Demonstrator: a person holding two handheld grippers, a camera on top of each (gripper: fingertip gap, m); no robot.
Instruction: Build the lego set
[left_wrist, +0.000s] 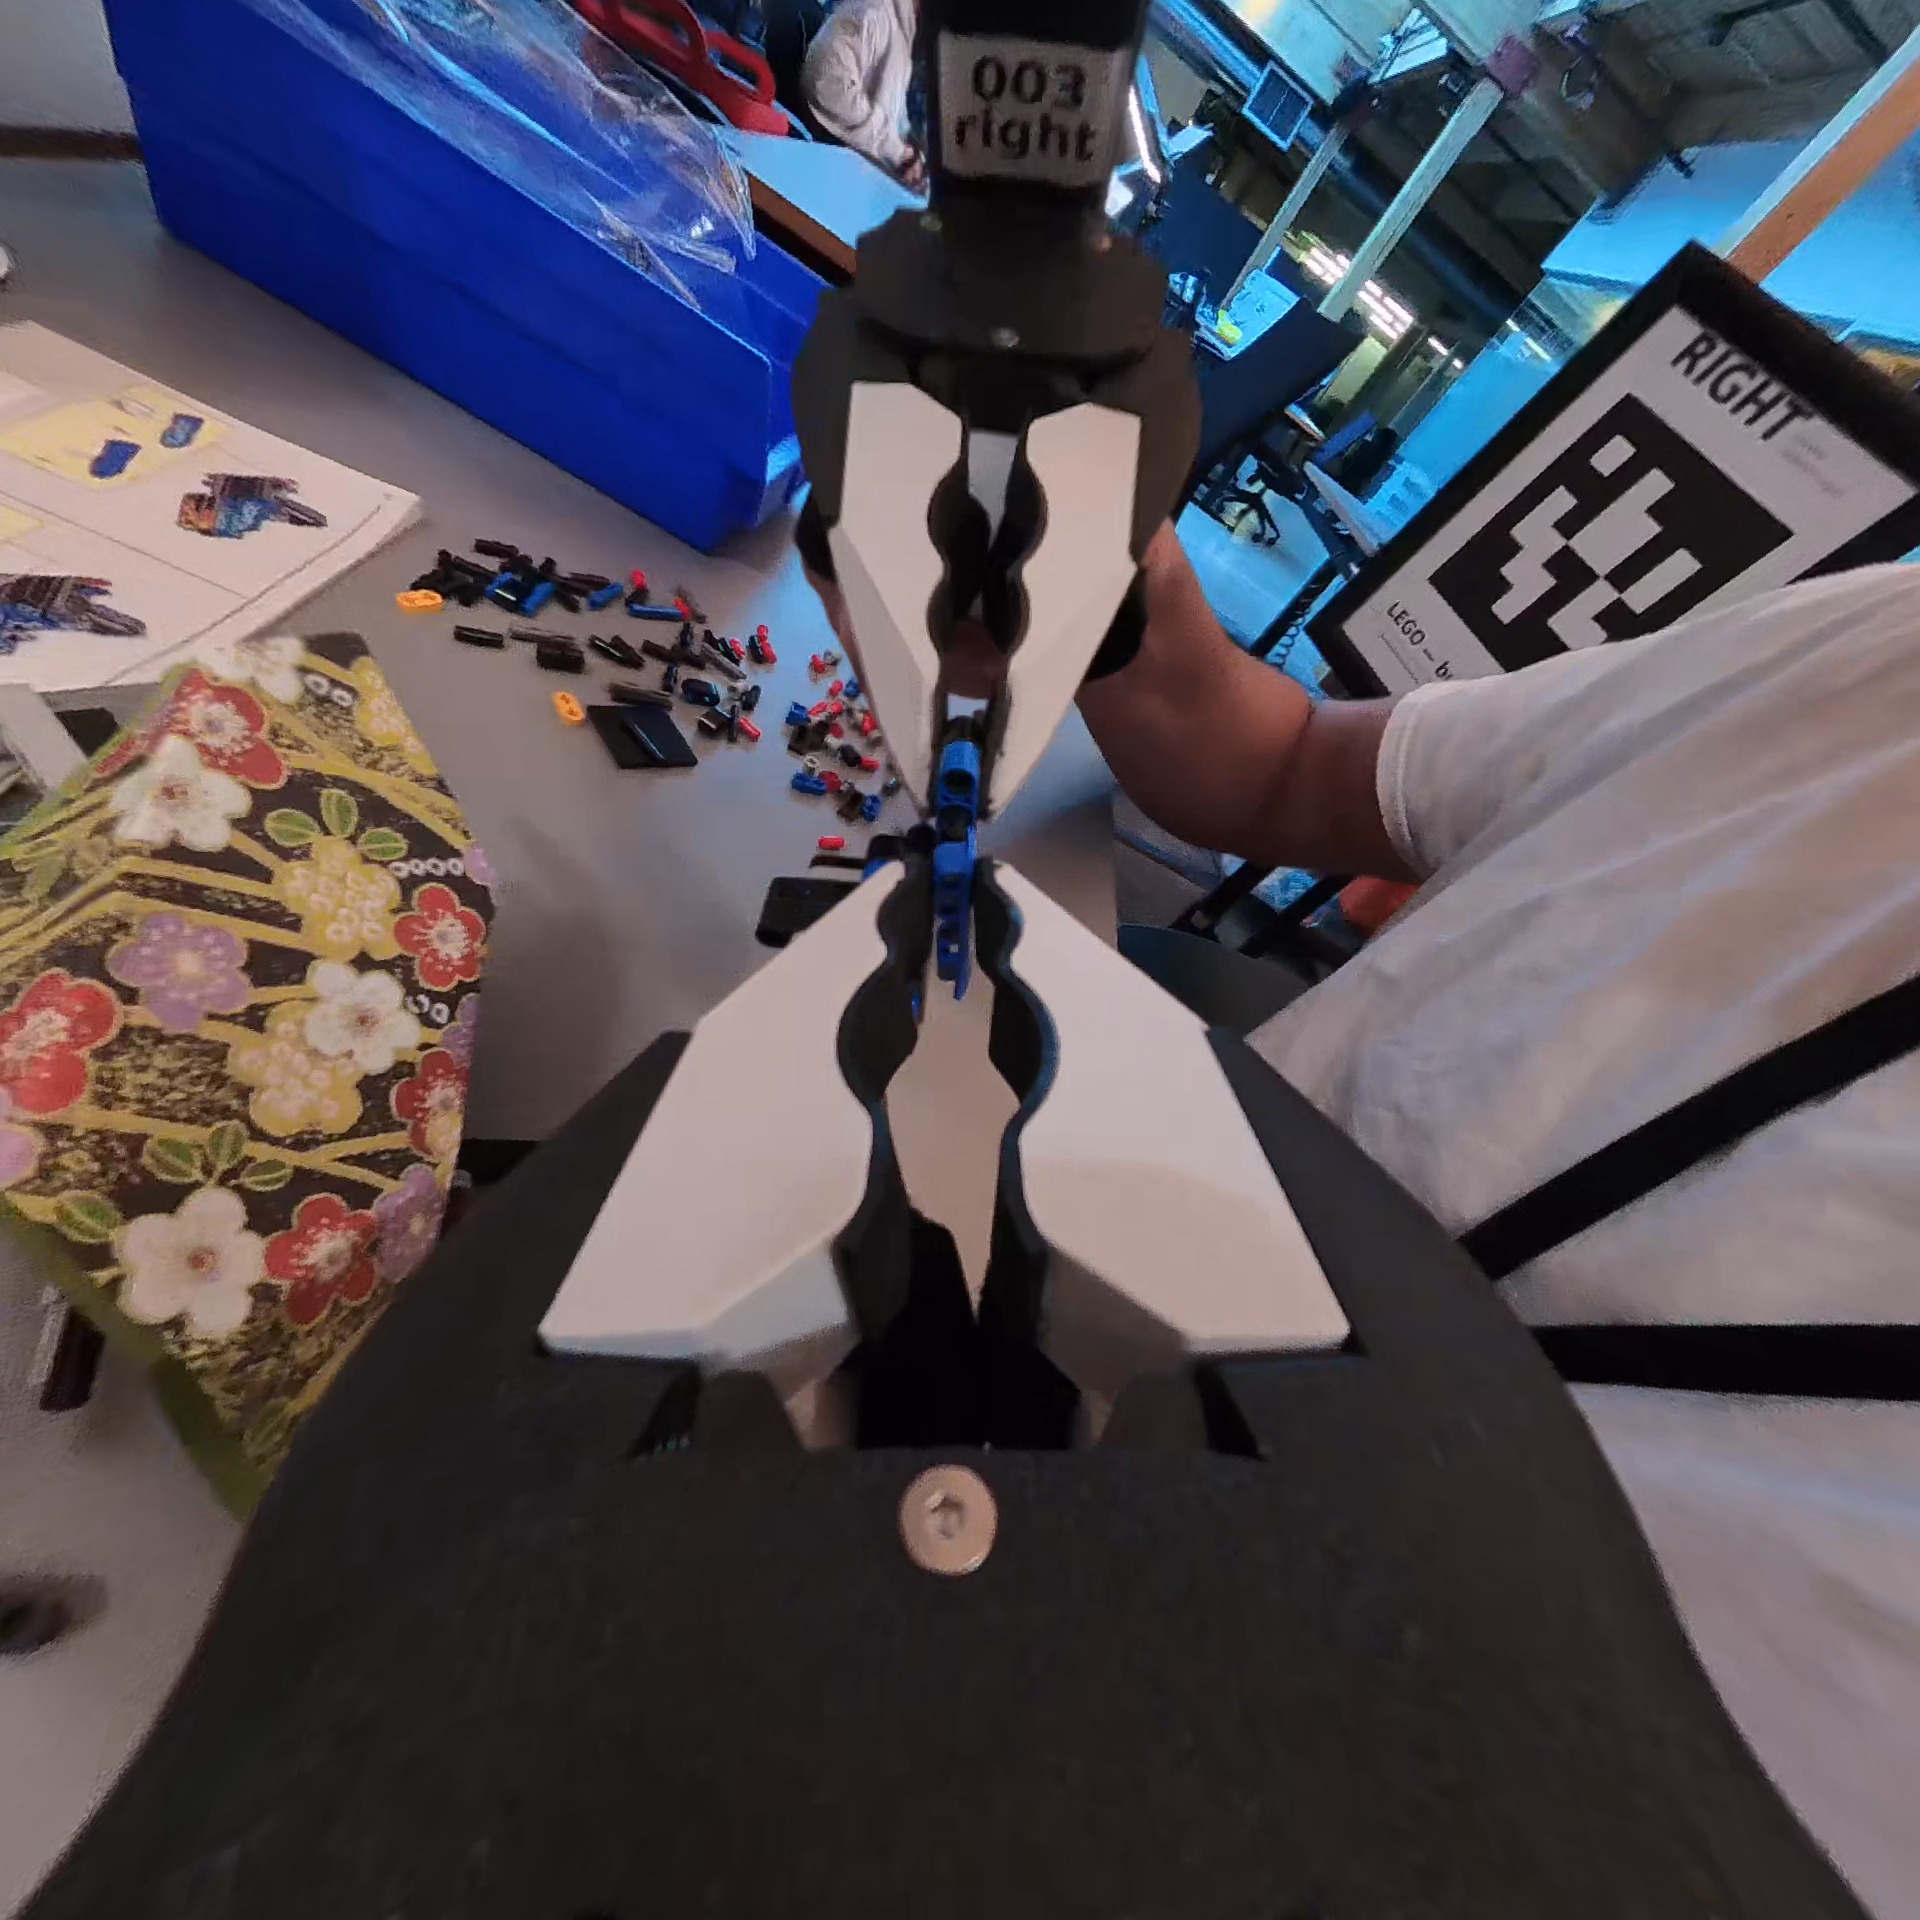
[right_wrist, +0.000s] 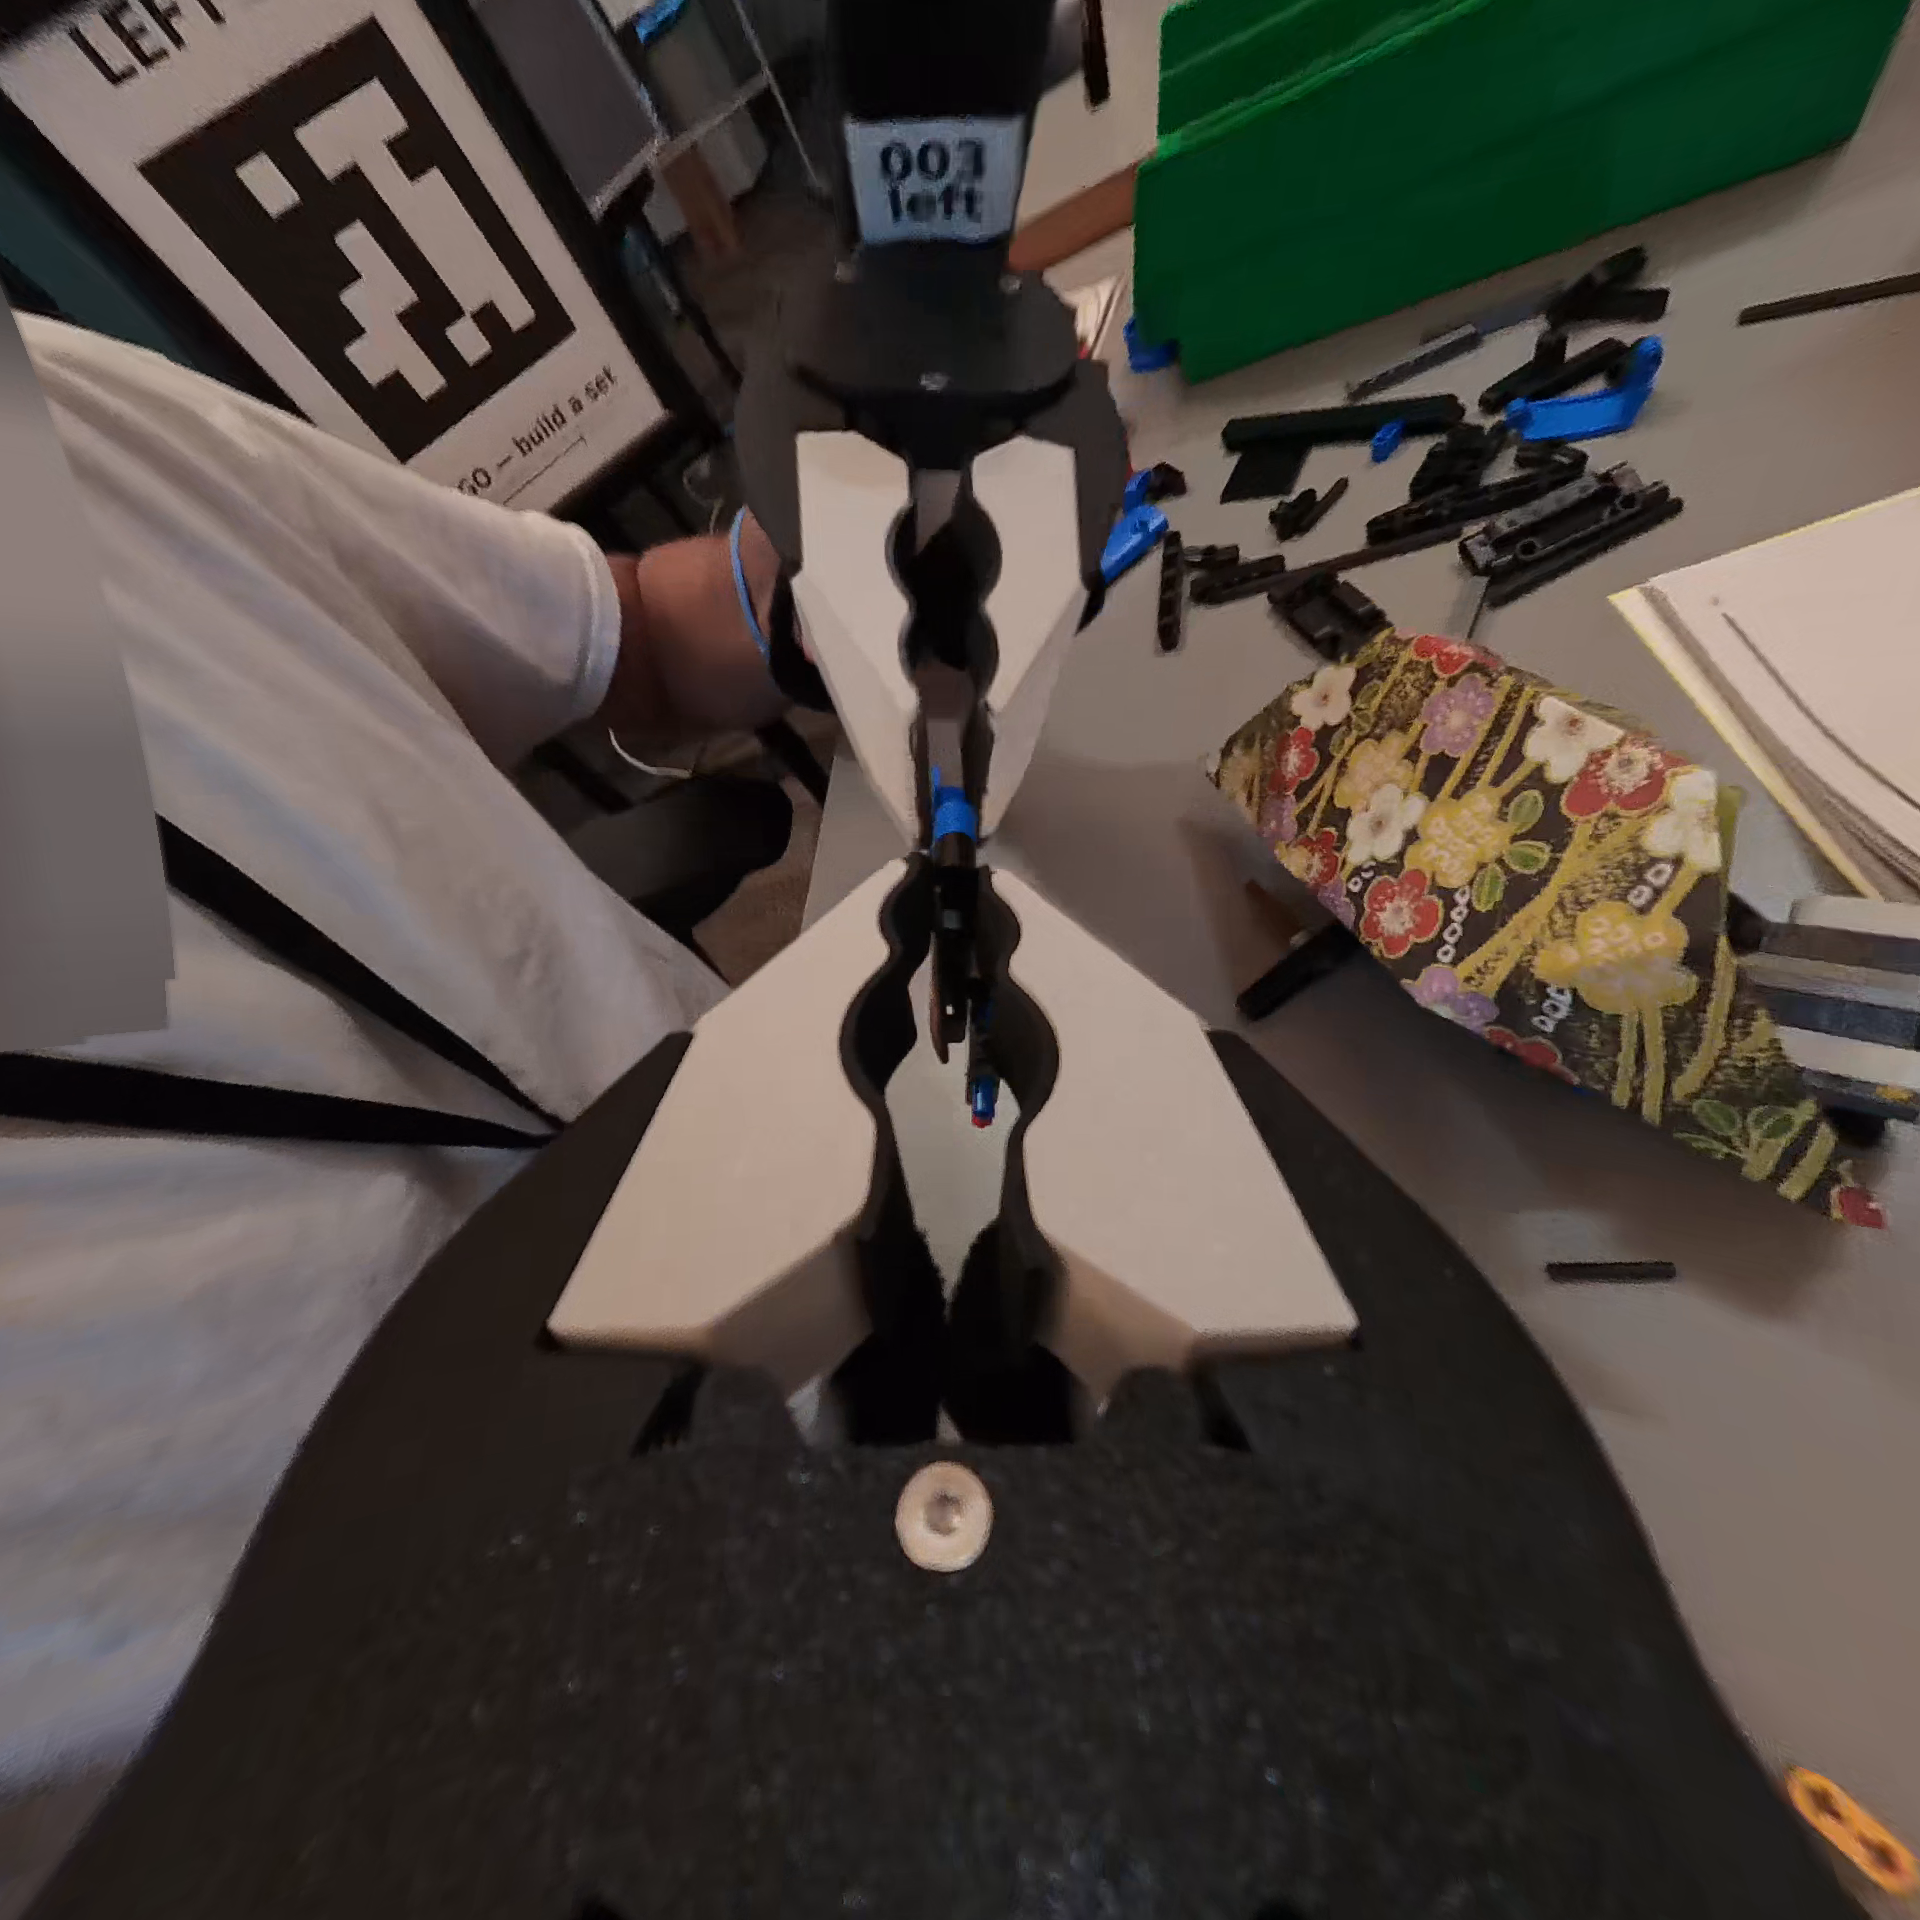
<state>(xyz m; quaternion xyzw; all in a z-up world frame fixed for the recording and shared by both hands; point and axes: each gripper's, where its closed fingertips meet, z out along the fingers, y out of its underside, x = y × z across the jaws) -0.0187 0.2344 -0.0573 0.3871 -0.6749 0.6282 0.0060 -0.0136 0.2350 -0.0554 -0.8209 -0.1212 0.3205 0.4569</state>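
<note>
At frame centre, a slim blue studded lego beam (left_wrist: 954, 914) is pinched tip-to-tip between the left hand-held gripper (left_wrist: 940, 883) and right hand-held gripper (right_wrist: 951, 883), both closed; loose pieces (left_wrist: 644, 655) are scattered on the matte surface (left_wrist: 623, 894).

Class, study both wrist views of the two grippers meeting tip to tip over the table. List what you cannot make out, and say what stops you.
1. Left wrist view: how the blue studded lego beam joins the other piece; white fingertips of the left gripper cover it.
2. Right wrist view: the black lego piece in the right gripper is dark and blurred.
3. Left wrist view: small scattered lego pins are too tiny to identify.
4. Both views: the floral-patterned box hides whatever is under it.
</note>
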